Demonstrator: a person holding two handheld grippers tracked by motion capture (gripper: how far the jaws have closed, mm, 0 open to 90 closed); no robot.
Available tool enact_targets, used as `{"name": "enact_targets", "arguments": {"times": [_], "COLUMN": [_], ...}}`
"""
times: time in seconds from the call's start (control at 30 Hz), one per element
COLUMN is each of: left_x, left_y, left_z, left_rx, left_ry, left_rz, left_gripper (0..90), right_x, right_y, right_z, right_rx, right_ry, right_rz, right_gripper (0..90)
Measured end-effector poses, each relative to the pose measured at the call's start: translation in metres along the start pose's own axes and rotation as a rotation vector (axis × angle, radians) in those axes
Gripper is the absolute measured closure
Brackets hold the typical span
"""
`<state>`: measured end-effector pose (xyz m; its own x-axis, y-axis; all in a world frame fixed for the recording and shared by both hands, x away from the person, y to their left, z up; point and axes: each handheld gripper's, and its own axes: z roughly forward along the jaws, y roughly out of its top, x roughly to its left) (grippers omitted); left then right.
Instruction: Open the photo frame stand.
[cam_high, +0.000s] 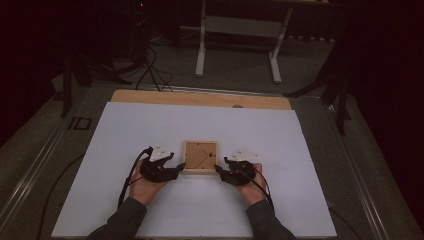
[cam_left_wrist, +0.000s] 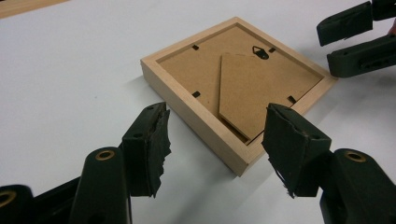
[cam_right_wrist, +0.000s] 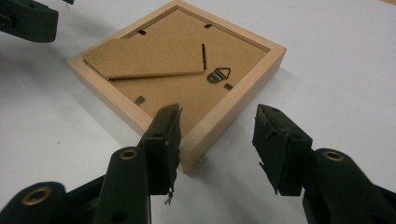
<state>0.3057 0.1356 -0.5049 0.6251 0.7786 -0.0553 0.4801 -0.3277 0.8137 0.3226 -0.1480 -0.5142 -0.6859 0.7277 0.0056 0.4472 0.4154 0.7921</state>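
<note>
Small wooden picture frame (cam_high: 200, 157) lies face down on the white sheet (cam_high: 150, 130) that covers the surface, roughly mid-sheet, between my two hands. Backing board is up: brown fibreboard with a folding easel stand (cam_left_wrist: 252, 88) lying flat on it, a metal hanger loop (cam_right_wrist: 218, 75) near one edge, small turn clips (cam_left_wrist: 196, 94) along the inner rim.

My left hand-held gripper (cam_high: 175, 168) is at the frame's near-left corner, jaws spread wide, nothing clamped. In the left gripper view the frame's corner (cam_left_wrist: 240, 163) points into the gap between my two black jaws; one jaw sits off to the side over bare sheet, the other over the frame's edge near the stand. Pads are worn and ragged. No pad pressing the wood that I can see.

My right hand-held gripper (cam_high: 220, 169) is at the near-right corner, jaws also apart, not gripping. In the right gripper view the corner of the frame (cam_right_wrist: 189, 161) sits in the gap; one pad is right against or just beside the frame's rail, can't tell if it touches, the other pad stands clear over the sheet.

Each gripper view also catches the other gripper's jaws at the far side of the frame, just beside it.

High view: both forearms in dark sleeves (cam_high: 127, 220) come in from the bottom, cables trail back from each gripper. Bare wood strip (cam_high: 200, 99) of the surface shows beyond the sheet.
</note>
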Motion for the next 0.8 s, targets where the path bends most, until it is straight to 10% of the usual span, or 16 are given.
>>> {"name": "enact_targets", "arguments": {"times": [0.8], "left_x": [-0.006], "left_y": [0.003], "left_z": [0.001], "left_rx": [-0.007], "left_ry": [-0.017], "left_rz": [0.005], "left_gripper": [40.5], "right_x": [0.016], "right_y": [0.0], "right_z": [0.003], "right_rx": [-0.028], "right_ry": [0.011], "right_rz": [-0.082], "right_gripper": [89.3]}}
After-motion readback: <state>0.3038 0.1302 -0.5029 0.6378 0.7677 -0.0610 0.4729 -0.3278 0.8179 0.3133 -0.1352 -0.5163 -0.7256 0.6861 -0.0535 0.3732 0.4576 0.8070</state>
